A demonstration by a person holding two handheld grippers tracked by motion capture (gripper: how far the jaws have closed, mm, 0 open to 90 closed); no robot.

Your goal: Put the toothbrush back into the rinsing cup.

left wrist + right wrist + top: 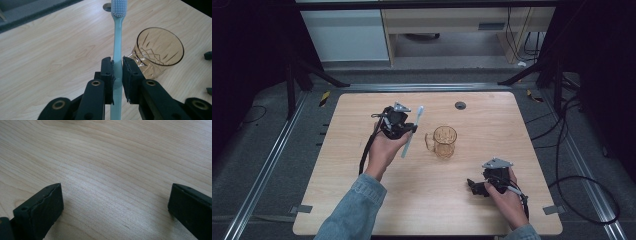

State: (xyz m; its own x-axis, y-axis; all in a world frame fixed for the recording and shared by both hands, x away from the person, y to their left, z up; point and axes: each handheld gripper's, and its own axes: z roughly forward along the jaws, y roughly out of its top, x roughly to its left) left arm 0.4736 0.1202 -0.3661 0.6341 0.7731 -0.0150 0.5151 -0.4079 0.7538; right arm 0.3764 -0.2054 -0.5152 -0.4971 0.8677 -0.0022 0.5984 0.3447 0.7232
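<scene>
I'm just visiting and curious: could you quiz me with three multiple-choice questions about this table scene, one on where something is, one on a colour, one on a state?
1. Where does the amber glass mug stand?
A. between the two grippers on the table
B. on the floor
C. at the table's far left corner

2. What colour is the toothbrush?
A. red
B. pale blue-green
C. black

3. How stands the right gripper?
A. shut on the mug
B. shut on the toothbrush
C. open, with nothing between its jaws

Answers:
1. A: in the high view the mug sits mid-table between both grippers.
2. B: handle and bristles look pale blue-green.
3. C: its jaws stand wide apart over bare wood, while the left gripper clamps the toothbrush.
</scene>
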